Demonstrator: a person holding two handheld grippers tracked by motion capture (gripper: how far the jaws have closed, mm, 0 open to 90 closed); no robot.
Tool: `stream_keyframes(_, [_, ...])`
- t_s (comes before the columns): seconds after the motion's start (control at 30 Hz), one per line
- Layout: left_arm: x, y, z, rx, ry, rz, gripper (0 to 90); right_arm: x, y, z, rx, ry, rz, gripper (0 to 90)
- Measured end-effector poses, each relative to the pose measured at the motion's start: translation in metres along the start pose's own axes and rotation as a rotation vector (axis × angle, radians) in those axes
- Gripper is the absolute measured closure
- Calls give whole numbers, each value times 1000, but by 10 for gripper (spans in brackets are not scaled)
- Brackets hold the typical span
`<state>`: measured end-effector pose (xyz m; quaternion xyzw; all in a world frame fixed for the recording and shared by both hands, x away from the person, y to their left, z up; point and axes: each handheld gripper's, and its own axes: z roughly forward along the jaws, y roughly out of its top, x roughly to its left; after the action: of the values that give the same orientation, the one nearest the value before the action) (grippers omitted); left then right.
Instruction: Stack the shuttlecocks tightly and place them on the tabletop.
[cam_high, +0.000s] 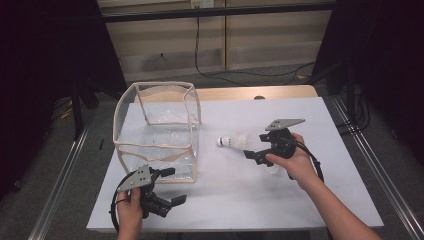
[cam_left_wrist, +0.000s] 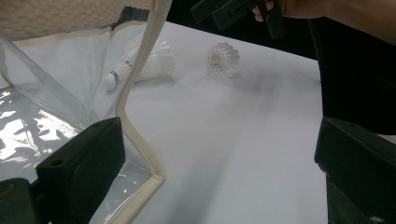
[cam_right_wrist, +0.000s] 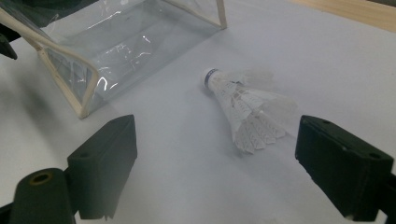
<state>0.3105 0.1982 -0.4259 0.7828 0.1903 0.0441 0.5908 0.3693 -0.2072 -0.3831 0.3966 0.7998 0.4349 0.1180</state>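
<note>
A white feather shuttlecock (cam_high: 232, 141) (cam_right_wrist: 243, 107) lies on its side on the white table top (cam_high: 240, 195), cork toward the clear bag (cam_high: 157, 131). My right gripper (cam_high: 255, 145) (cam_right_wrist: 217, 135) hovers just right of it, jaws open, with the feathers ahead between them and untouched. A second shuttlecock (cam_left_wrist: 222, 59) (cam_high: 272, 170) rests on the table under my right hand. My left gripper (cam_high: 175, 186) (cam_left_wrist: 215, 140) stands open at the bag's near right corner (cam_left_wrist: 140, 186), holding nothing. In the left gripper view the first shuttlecock (cam_left_wrist: 140, 65) shows partly through the bag wall.
The clear plastic bag with cream edging (cam_right_wrist: 126, 42) stands open-topped at the table's left. A wooden strip (cam_high: 250, 93) runs along the far edge. Metal rails (cam_high: 380, 175) flank the table, and cables (cam_high: 240, 75) lie on the floor beyond.
</note>
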Motion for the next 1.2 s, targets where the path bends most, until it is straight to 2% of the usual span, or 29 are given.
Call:
stream_keyframes(0.6, [0, 0, 0, 2, 1, 3, 20, 4, -14, -6, 15, 54, -23, 103])
stream_keyframes(1.2, [-1, 0, 0, 5, 1, 4, 20, 2, -27, -14, 20, 90, -17, 86])
